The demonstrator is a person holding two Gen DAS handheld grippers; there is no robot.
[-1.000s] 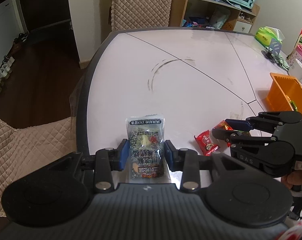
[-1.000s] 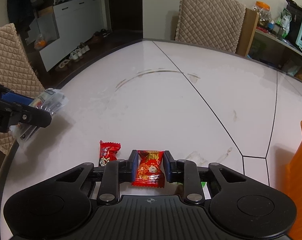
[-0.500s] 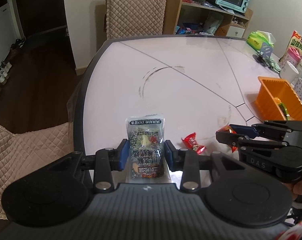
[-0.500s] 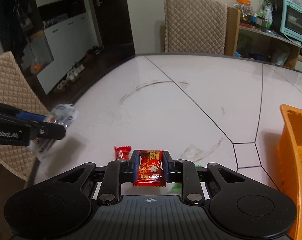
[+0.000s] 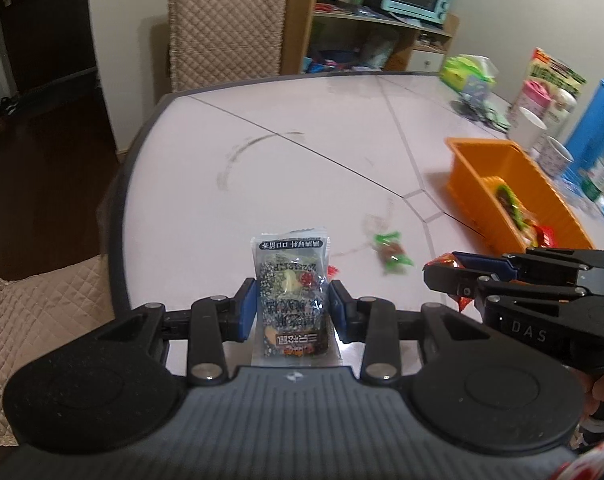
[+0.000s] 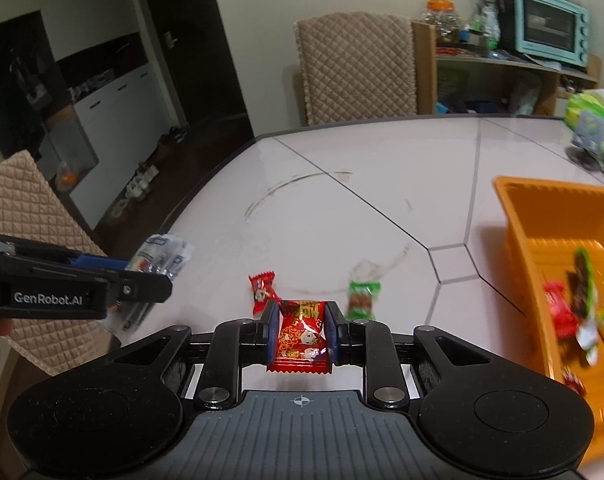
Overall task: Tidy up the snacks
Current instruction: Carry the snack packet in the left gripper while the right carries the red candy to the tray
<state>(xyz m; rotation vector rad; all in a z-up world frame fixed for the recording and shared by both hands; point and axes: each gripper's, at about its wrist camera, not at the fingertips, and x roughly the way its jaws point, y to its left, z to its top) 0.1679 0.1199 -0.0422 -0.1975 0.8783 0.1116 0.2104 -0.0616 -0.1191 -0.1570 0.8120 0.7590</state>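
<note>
Orange bin point(image 6: 513, 216): stands at the right of the white table point(image 5: 302, 160), already holding several wrapped snacks; I judge it the place where every loose packet is meant to end up.
Left gripper point(image 5: 292, 308): jaws partly closed on a grey snack pouch point(image 5: 290, 280), pinched at its sides so it stands upright above the table, clear for carrying.
Right gripper point(image 6: 300, 332): jaws nearly closed, clamping a red candy packet point(image 6: 302, 334) by its edges, held off the table near the bin's near end.
Why both are loaded: carrying one item in each hand probably saves a trip to the bin.
Loose on table: a small red candy point(image 6: 262, 288) and a green-wrapped candy point(image 6: 361, 296), lying near each other just beyond the right gripper, apart from the bin.
Progress: partway, by my reading; two snacks in hand, two not yet collected.
Next move: likely needs each gripper brought over the bin's open top before letting go, so the light packets do not miss it.
</note>
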